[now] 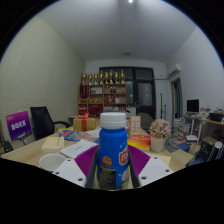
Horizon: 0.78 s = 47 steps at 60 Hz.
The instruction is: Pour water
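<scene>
A blue bottle (pixel 112 152) with a white cap and a red and yellow label stands upright between my fingers. My gripper (pixel 112 170) is shut on the bottle, the purple pads (pixel 84 159) pressing on both its sides. The bottle looks lifted above the table (pixel 30 152). Its lower part is hidden behind the fingers. No cup for the water shows clearly; a white round rim (pixel 50 160) lies low to the left of the fingers.
Beyond the bottle the table carries boxes, a yellow box (pixel 52 142), a pot of flowers (pixel 159 131) and papers. A black chair (pixel 45 120) stands to the left. Shelves with bottles (pixel 104 92) line the far wall.
</scene>
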Tool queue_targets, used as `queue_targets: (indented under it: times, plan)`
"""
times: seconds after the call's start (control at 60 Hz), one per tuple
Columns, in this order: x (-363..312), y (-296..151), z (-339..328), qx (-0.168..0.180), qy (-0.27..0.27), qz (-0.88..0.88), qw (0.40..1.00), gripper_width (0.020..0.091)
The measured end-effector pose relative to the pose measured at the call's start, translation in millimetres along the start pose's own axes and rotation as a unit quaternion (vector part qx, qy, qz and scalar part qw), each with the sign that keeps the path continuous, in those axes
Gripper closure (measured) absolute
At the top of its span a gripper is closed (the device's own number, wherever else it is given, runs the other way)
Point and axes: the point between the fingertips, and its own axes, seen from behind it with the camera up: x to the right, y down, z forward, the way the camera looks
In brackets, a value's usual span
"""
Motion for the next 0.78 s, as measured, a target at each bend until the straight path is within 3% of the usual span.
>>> queue_targets:
  times: [0.05, 0.1, 0.133, 0.15, 0.167, 0.433, 0.783]
  plan:
    - [18.5, 0.2, 2.0, -0.014, 0.004, 0.000, 1.000, 0.0444]
    - [-5.6, 0.2, -17.0, -0.027, 0.015, -0.005, 1.000, 0.0295]
    - [-6.7, 1.1, -25.9, -0.033, 0.015, -0.011, 0.999, 0.0258]
    - [18.2, 3.2, -21.5, -0.036, 0.010, -0.014, 0.999, 0.0259]
    - [-5.3, 1.5, -33.6, -0.038, 0.014, -0.017, 0.999, 0.0263]
    - [-31.7, -4.0, -145.0, -0.063, -0.012, -0.006, 0.998, 0.0267]
    - [-43.0, -18.6, -322.9, -0.041, 0.026, 0.022, 0.999, 0.0267]
